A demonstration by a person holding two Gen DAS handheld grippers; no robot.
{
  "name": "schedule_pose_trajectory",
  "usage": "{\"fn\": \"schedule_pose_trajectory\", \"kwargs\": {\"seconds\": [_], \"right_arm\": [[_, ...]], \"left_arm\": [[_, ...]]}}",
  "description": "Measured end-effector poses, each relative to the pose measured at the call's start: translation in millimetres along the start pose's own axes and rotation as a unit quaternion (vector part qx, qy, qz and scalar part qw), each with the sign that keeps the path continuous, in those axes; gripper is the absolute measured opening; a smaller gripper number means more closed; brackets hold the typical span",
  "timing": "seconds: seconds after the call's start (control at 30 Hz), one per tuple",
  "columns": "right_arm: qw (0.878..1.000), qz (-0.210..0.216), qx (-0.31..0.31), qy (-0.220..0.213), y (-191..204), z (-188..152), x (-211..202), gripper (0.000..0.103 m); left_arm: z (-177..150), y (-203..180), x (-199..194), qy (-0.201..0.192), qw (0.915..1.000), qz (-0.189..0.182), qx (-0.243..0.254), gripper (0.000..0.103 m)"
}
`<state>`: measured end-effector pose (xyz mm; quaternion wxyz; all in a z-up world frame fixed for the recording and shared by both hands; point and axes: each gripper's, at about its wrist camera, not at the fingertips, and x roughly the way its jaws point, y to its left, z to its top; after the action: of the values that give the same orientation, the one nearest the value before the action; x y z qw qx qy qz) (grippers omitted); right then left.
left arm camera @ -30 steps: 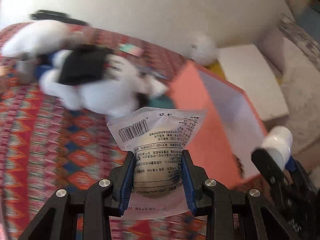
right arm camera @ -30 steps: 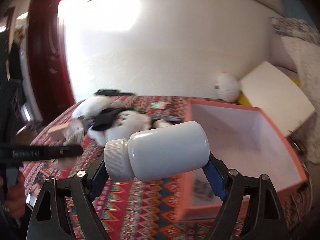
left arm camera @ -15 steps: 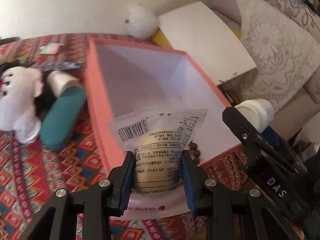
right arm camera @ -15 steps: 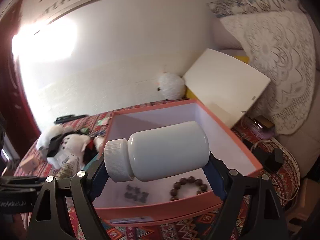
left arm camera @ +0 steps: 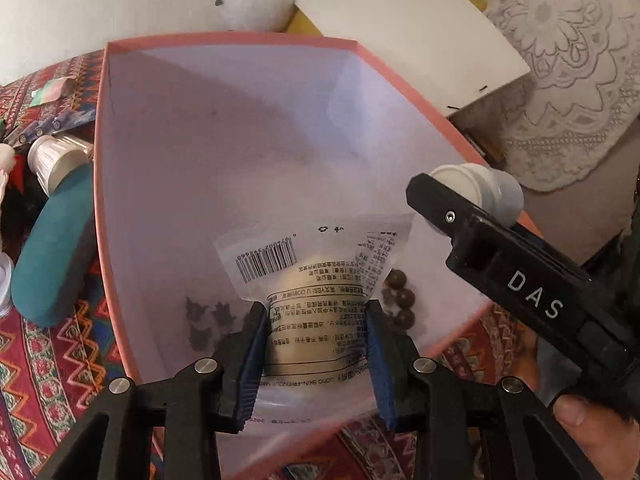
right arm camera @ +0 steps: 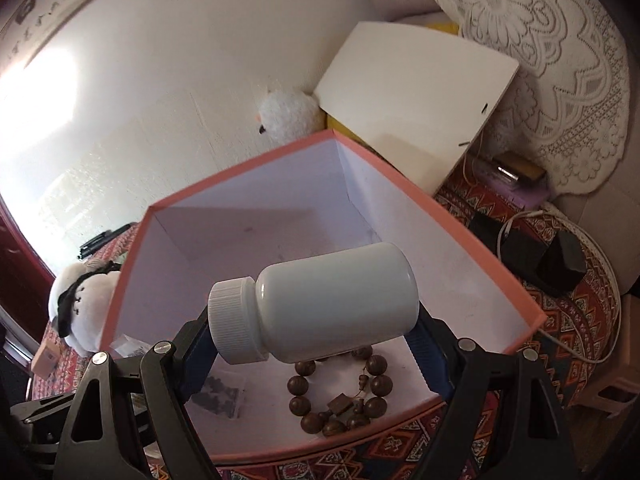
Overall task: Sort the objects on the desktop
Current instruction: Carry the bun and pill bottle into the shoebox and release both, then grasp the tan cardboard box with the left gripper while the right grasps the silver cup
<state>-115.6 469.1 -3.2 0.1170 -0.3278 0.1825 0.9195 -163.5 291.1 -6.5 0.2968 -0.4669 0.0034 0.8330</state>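
My left gripper (left arm camera: 316,320) is shut on a clear printed packet (left arm camera: 314,276) with a barcode and holds it over the near part of the open pink box (left arm camera: 224,42). My right gripper (right arm camera: 312,336) is shut on a white pill bottle (right arm camera: 320,314), held sideways above the box's (right arm camera: 420,196) front edge; the bottle also shows in the left wrist view (left arm camera: 476,186). Inside the box lie a wooden bead bracelet (right arm camera: 340,396) and a small clear bag of dark pieces (right arm camera: 218,398).
A teal case (left arm camera: 52,256) and a white-capped bottle (left arm camera: 54,158) lie left of the box on the patterned cloth (left arm camera: 36,368). A white plush toy (right arm camera: 80,304) lies further left. A white board (right arm camera: 412,100), black adapters (right arm camera: 548,256) and cable sit to the right.
Both grippers have moved in over the pink box, which now fills the views. The packet and the bottle are now held lower, over the box's inside. Both grips are unchanged.
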Motion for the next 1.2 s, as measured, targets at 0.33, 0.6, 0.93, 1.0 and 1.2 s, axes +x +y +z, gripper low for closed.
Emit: {"fn": "schedule_pose_trajectory", "kwargs": {"seconds": [0.33, 0.6, 0.93, 1.0, 1.2], "right_arm": [[0.999, -0.031, -0.019, 0.015, 6, -2, 17, 0.089], [0.999, -0.035, -0.004, 0.002, 6, 0, 9, 0.097], [0.999, -0.027, -0.028, -0.034, 47, 0, -13, 0.097], [0.998, -0.023, -0.041, -0.043, 63, -2, -18, 0.097], [0.993, 0.023, -0.094, -0.064, 130, -11, -31, 0.098]], "left_arm": [[3, -2, 6, -0.016, 0.9994, 0.016, 0.027, 0.083], [-1, 11, -15, -0.039, 0.9992, 0.002, 0.008, 0.096], [-16, 49, -68, -0.072, 0.9968, 0.031, -0.016, 0.098], [-20, 66, -82, -0.08, 0.9953, 0.046, -0.029, 0.098], [-39, 138, -125, -0.104, 0.9849, 0.106, -0.089, 0.098]]}}
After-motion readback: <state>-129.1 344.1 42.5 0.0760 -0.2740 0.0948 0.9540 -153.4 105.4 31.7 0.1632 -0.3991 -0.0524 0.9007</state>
